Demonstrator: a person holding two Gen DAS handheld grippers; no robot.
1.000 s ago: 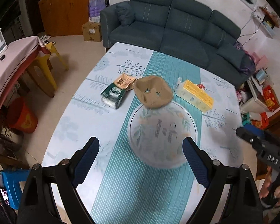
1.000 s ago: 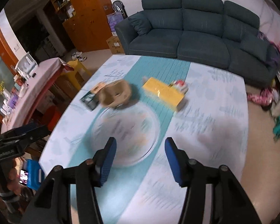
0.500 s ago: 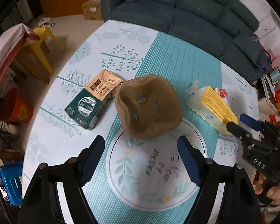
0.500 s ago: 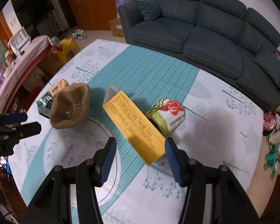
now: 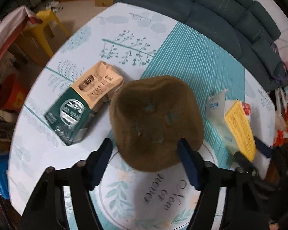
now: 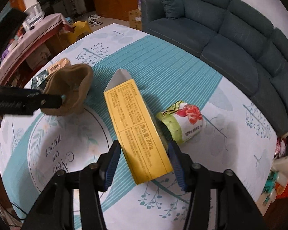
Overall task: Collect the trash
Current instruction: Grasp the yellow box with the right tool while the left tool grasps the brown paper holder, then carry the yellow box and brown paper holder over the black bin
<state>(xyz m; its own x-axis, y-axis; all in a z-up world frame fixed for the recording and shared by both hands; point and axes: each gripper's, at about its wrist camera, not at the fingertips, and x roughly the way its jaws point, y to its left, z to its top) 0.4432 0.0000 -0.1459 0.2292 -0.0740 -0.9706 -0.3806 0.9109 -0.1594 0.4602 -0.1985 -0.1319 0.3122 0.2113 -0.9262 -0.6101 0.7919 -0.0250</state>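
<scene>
Sitting in the middle of the left wrist frame, a brown bag lies on the worktop. The left hand-held gripper is open, and its two blue fingers stand on each side of the bag's near end. I cannot tell if they touch it. A green and tan pack lies just beside the bag, at the left of the frame. A yellow box lies at the right of the frame, apart from the bag.

Seen from the right wrist, the right hand-held gripper is open too. The near end of the yellow box sits between its blue fingers. A small green pack with a red flower lies just right of the box. The brown bag is at the left of this frame, with the left hand-held gripper at it. A dark blue sofa fills the top right.
</scene>
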